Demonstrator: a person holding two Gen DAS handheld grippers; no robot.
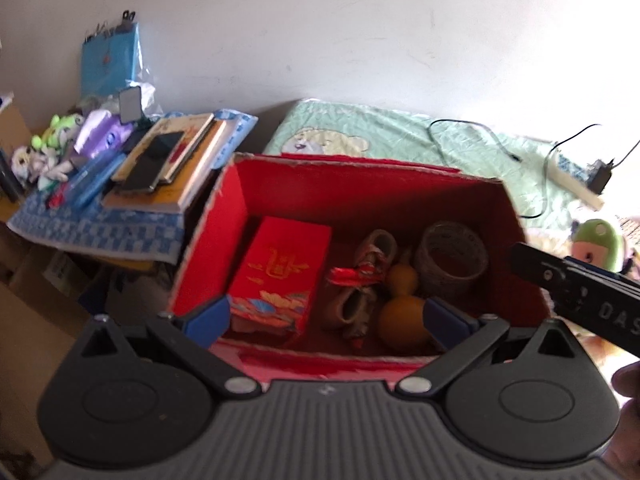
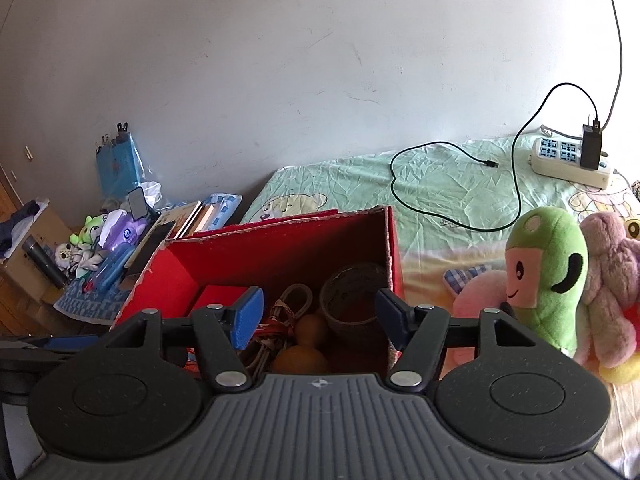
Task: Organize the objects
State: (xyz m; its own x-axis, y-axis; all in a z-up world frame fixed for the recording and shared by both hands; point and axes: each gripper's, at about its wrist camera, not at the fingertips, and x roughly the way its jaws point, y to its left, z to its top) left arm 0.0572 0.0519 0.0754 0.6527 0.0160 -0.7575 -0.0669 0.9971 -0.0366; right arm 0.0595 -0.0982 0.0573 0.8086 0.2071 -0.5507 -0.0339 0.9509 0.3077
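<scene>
Both tools, left [image 1: 327, 320] and right [image 2: 320, 314], spread apart, empty, above open red cardboard box [image 1: 400, 196]. Likely between placements; next: green plush toy [image 2: 548, 276] on bed.

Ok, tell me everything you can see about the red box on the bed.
The red box is an open-topped cardboard carton, red inside and out, with pale, frayed rims. It stands upright on the green bedsheet. Inside lie a red packet, a pair of small shoes, an orange gourd and a woven basket.
</scene>
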